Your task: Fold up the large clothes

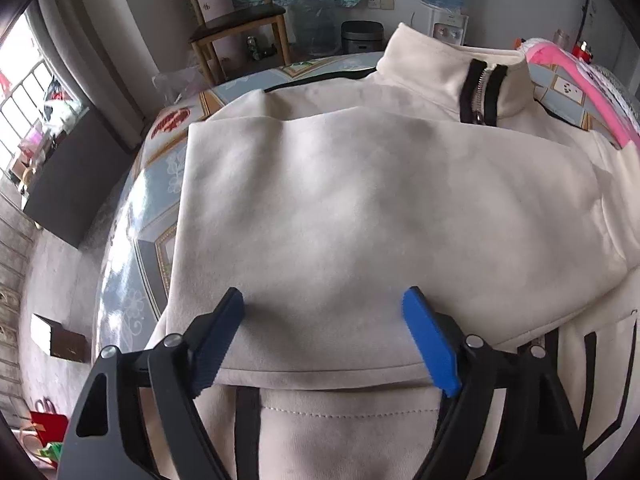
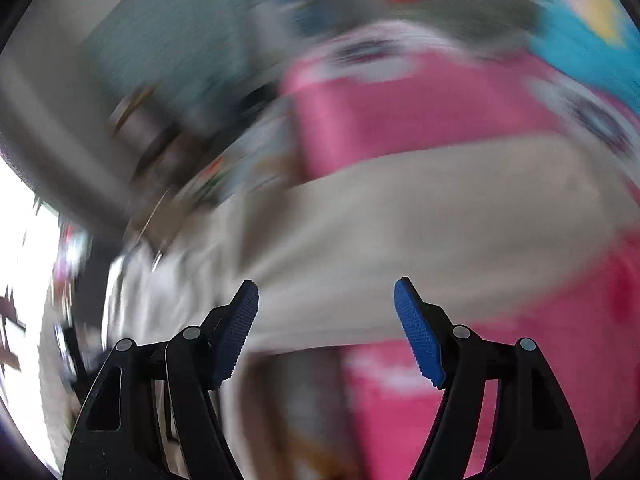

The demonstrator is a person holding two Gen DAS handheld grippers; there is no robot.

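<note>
My left gripper (image 1: pixel 323 304) hangs over the soft cream zip-up jacket with black stripes (image 1: pixel 360 208), which lies on the blue patterned table (image 1: pixel 160 184). Its jaws stand apart, with nothing held. My right gripper (image 2: pixel 326 300) is wide apart too, near a pink cloth (image 2: pixel 400 112); that view is blurry. I should grab the folded edge evenly, then lift slowly.

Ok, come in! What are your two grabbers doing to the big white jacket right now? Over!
Left gripper open over cream jacket, holding nothing. Right gripper open, empty, view blurred. Pink cloth beside jacket.
</note>
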